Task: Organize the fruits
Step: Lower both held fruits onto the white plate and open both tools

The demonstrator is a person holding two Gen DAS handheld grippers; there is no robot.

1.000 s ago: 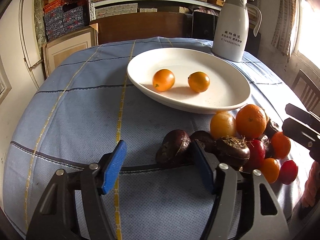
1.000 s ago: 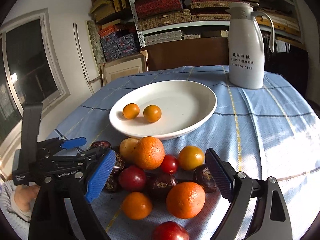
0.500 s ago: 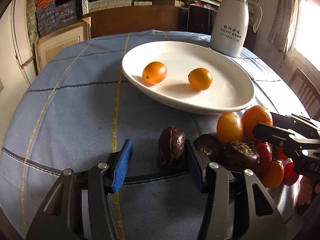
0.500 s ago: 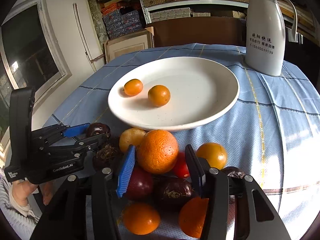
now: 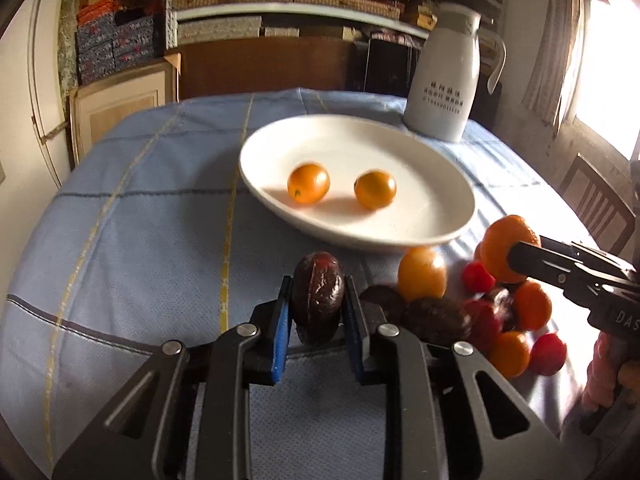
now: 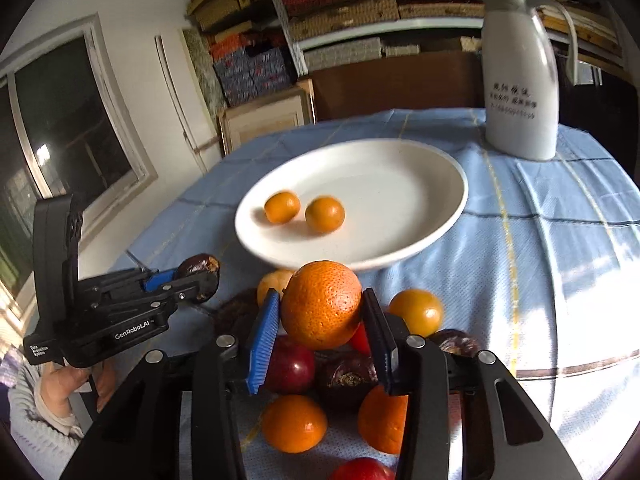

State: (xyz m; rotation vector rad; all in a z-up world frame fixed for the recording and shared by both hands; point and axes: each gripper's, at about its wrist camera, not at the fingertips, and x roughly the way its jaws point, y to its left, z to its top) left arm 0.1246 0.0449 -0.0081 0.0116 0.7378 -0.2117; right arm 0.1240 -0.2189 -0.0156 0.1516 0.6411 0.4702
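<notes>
Both jaws closed since last check: our left gripper (image 5: 316, 312) now holds the dark fruit (image 5: 318, 298), right gripper (image 6: 320, 320) the orange (image 6: 322, 304), both short of the plate (image 6: 420, 216); transfer next.

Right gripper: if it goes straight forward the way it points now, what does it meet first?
Probably the white plate. The right gripper, shut on the orange, points at its near rim, and nothing shows between them. Depth is unclear; it may pass just above the rim.
</notes>
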